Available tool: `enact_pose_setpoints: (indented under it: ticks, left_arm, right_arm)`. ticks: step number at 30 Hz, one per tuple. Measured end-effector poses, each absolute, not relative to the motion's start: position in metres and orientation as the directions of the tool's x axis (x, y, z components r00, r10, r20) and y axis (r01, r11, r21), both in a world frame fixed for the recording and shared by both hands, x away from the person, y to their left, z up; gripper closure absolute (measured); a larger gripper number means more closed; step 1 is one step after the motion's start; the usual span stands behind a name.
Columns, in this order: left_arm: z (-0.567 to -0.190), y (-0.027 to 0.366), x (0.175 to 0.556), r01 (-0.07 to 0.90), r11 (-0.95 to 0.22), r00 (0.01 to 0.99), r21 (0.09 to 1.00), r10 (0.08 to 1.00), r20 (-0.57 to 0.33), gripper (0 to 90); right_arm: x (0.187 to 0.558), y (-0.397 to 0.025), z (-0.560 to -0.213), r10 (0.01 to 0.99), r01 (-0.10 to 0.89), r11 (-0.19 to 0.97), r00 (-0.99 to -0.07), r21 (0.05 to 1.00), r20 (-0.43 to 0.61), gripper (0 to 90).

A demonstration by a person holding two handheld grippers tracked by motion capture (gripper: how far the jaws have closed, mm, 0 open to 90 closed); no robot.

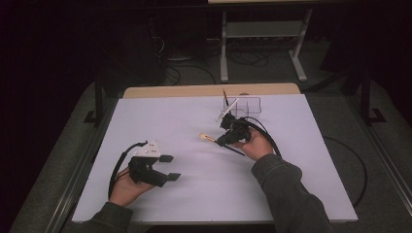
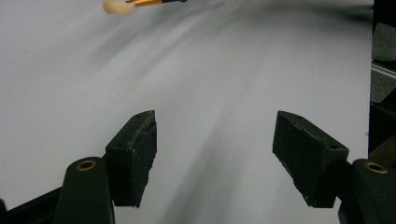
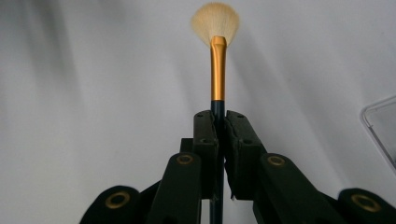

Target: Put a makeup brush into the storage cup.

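One clear organizer point(image 1: 245, 105), pencil point(image 1: 225, 97) inside, brush point(image 3: 218, 56) in right tongs point(image 3: 220, 122)

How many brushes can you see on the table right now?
2: one brush clamped in the right gripper, and one standing in the clear organizer at the far edge. Others may be hidden there.

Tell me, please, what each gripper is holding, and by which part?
The right gripper clamps a gold-ferruled, cream-bristled makeup brush by its dark handle below the ferrule; the left gripper holds nothing.
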State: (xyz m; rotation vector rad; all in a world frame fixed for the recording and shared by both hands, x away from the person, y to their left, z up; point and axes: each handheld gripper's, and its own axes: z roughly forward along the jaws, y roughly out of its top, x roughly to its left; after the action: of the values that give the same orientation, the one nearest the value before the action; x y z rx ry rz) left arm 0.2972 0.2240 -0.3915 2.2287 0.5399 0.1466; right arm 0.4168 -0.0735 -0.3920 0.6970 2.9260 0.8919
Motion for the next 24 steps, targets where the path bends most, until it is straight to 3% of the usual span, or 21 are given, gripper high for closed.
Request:
enact_pose_setpoints:
  ticks: [24]
  left_arm:
    - [-0.386, 0.216, 0.298, 0.323, -0.568, 0.908, 0.757, 0.411, -0.079, 30.8]
  right_arm:
    - [0.373, -0.090, -0.376, 0.318, 0.320, 0.731, -0.941, 0.602, 0.115, 83.0]
